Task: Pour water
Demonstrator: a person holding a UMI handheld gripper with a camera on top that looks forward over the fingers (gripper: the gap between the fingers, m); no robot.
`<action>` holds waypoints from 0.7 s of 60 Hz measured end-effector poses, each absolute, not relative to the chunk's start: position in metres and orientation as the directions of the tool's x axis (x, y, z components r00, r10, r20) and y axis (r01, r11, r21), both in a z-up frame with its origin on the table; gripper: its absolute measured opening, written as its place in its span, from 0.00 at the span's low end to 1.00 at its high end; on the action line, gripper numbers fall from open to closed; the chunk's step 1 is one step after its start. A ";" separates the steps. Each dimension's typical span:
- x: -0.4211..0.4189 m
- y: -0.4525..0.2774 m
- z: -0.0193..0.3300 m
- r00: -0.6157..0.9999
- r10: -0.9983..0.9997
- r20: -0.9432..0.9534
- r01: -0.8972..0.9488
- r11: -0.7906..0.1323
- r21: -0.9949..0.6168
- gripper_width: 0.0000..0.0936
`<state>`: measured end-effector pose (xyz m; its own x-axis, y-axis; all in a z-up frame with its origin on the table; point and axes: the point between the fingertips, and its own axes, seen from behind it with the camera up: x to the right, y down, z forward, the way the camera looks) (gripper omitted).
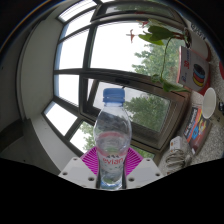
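A clear plastic water bottle [111, 140] with a blue cap and a pink-lettered label stands upright between my gripper's [111, 170] fingers. Both pink pads [91, 163] press against its sides at label height, so the gripper is shut on the bottle. The bottle holds water up to about its shoulder. It is lifted in front of a large window, with no surface visible under it. No cup or other vessel to receive water is in view.
A large multi-pane window [95, 60] with dark frames fills the background. A plant [160, 40] with green leaves stands to the right, beside colourful boxes [200, 75]. A white object [178, 152] lies lower right on a ledge.
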<state>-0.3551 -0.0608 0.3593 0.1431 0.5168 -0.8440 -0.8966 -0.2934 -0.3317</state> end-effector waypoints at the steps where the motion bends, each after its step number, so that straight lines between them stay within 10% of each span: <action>1: -0.350 -0.057 0.362 0.075 0.513 -0.855 -0.908 -0.319 -0.271 0.30; 12: -0.297 -0.005 0.354 -0.481 0.372 -0.794 -0.835 -0.472 0.284 0.30; 23: -0.257 0.039 0.303 -0.741 0.207 -0.638 -0.656 -0.424 0.625 0.30; 42: -0.260 0.046 0.293 -0.764 0.112 -0.635 -0.611 -0.440 0.658 0.30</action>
